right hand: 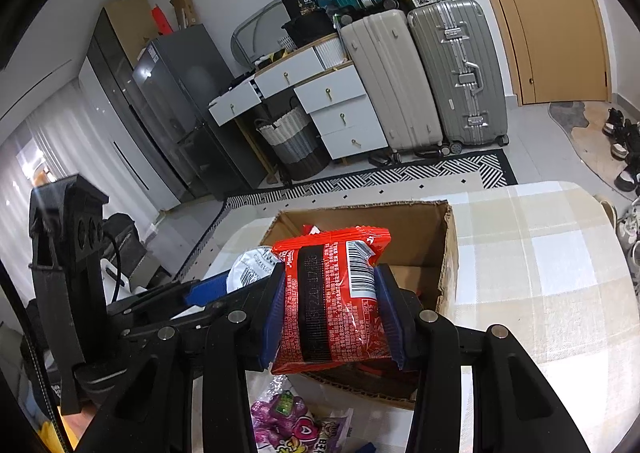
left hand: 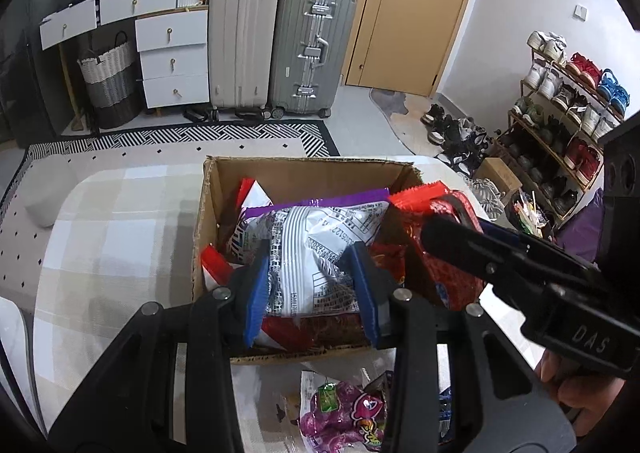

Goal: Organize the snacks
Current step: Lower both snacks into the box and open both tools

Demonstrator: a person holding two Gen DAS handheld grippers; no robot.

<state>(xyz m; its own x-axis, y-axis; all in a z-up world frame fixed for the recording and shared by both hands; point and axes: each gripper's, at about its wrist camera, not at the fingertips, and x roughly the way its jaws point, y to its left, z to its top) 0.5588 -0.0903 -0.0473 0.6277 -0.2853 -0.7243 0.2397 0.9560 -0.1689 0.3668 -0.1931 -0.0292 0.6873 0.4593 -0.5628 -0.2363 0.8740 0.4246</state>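
An open cardboard box (left hand: pixel 208 213) stands on the checked tablecloth and holds several snack packets. My left gripper (left hand: pixel 312 289) is shut on a white and purple snack bag (left hand: pixel 316 249) and holds it over the box. My right gripper (right hand: pixel 332 313) is shut on a red snack packet (right hand: pixel 332 301) above the box's near edge (right hand: pixel 448 253). The red packet also shows in the left wrist view (left hand: pixel 444 249), with the right gripper's black fingers over it. A purple candy bag (left hand: pixel 344 417) lies on the table in front of the box and also shows in the right wrist view (right hand: pixel 288 421).
The table's far edge (left hand: pixel 100 177) is rounded. Beyond it are a patterned rug (left hand: pixel 200 133), suitcases (left hand: pixel 276 45), white drawers (left hand: pixel 172 61), a woven basket (left hand: pixel 108 85) and a shoe rack (left hand: pixel 568 117) at the right.
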